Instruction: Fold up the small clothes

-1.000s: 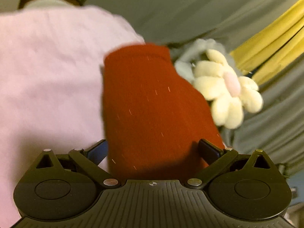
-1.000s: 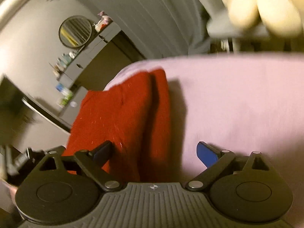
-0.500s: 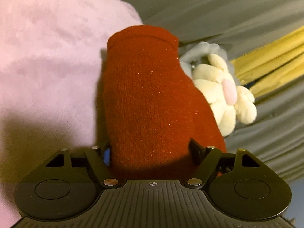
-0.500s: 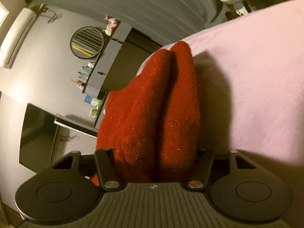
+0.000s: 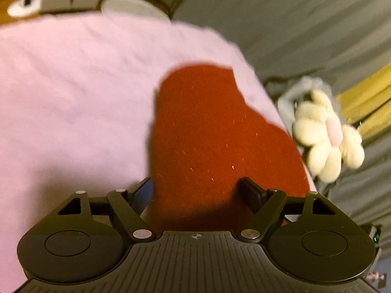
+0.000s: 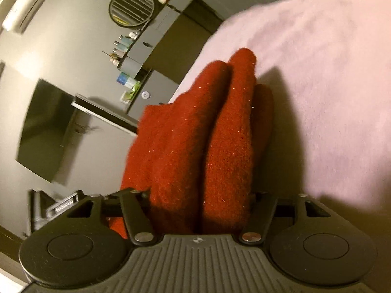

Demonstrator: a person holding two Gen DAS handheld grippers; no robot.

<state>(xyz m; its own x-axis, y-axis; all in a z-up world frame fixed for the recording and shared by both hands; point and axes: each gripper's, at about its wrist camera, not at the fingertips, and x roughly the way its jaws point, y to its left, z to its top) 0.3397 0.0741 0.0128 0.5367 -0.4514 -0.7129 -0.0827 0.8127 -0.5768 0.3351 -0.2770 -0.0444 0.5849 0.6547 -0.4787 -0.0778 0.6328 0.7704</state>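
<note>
Right wrist: sock (image 6: 195,146) between fingers (image 6: 136,210).

One red knitted garment (image 5: 215,146), bunched into two ridges in the right wrist view (image 6: 195,141). One pink blanket (image 5: 73,92). One cream flower-shaped plush toy (image 5: 327,141). Two tools: left tool (image 5: 198,190), right tool (image 6: 198,197). One round mirror (image 6: 132,8). Several small bottles (image 6: 122,46), too small to count.
</note>
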